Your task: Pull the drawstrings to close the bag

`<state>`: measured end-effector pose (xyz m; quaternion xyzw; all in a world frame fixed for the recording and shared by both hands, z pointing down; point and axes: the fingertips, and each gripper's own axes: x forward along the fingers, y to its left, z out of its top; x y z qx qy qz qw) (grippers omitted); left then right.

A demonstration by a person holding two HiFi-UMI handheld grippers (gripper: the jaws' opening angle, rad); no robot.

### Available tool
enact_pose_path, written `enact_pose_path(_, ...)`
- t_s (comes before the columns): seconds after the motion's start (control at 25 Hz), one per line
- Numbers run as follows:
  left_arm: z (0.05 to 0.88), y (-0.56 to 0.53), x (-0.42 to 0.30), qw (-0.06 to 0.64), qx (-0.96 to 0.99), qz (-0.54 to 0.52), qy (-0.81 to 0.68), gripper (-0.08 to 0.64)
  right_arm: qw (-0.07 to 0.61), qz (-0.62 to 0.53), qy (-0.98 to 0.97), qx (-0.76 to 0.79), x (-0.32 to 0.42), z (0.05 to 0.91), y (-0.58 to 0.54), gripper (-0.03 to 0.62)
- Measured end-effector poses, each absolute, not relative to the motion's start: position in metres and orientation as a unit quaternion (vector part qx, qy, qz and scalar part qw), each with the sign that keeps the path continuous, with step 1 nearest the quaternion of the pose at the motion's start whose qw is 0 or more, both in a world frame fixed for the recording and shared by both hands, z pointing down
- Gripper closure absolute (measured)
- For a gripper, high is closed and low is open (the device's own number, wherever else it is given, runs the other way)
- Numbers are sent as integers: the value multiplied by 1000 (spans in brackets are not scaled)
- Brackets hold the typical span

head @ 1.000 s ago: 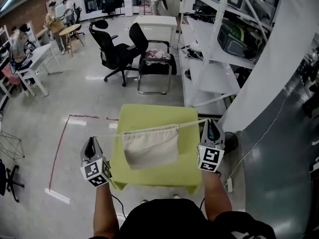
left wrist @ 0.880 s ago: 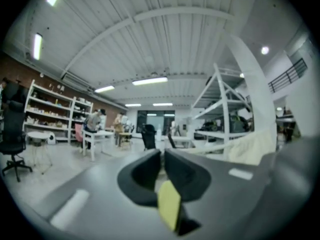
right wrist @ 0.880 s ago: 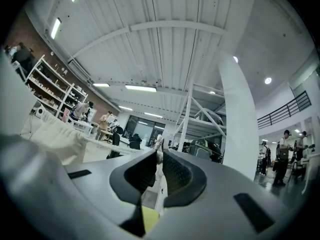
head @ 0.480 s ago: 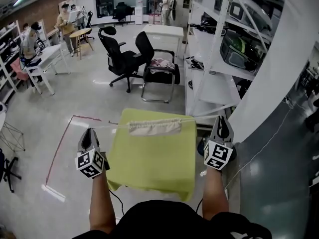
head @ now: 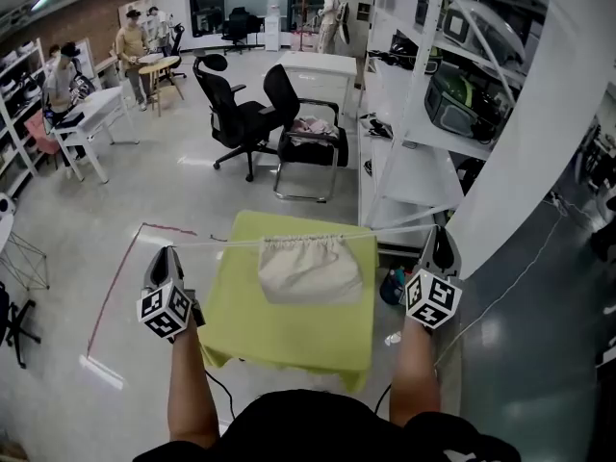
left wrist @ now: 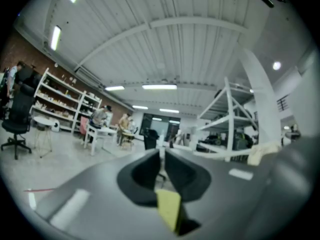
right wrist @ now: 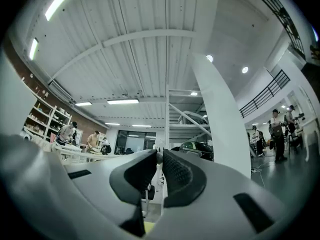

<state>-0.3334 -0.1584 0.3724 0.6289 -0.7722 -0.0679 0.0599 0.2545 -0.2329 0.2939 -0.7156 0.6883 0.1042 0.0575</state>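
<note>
Grey floor (head: 144, 186), black office chairs (head: 237, 119), white shelving (head: 412, 166).

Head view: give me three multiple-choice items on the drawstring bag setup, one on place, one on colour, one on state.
1. Where is the beige cloth bag?
A. On a black chair
B. Hanging from the white drawstring stretched between the left gripper and the right gripper
C. On the floor

2. What colour is the square table under the bag?
A. Lime green
B. Red
C. Black

3. How is the bag's mouth?
A. Spread wide open
B. Turned inside out
C. Gathered into folds

Key: 1 B, the taut drawstring carries it between the grippers; 2 A, the tabletop shows lime green; 3 C, the top edge is puckered along the drawstring.
</note>
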Motion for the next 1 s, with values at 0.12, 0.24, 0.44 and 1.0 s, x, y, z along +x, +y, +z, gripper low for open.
enact_pose_path(0.12, 373, -157, -339, 56, 625, -59, -777, 525, 64, 96, 687, -718, 260, 294, -232, 554)
enact_pose_path(0.24, 370, -158, -344, 52, 625, -60, -777, 523, 76, 86, 684, -720, 269, 292, -234, 554)
enact_pose_path(0.44, 364, -158, -357, 45, 623, -59, -779, 522, 97, 73, 685, -718, 279, 286, -238, 554)
enact_pose_path(1.0, 345, -165, -364, 10, 625, -21, -780, 518, 83, 87, 698, -706, 283, 283, -248, 554)
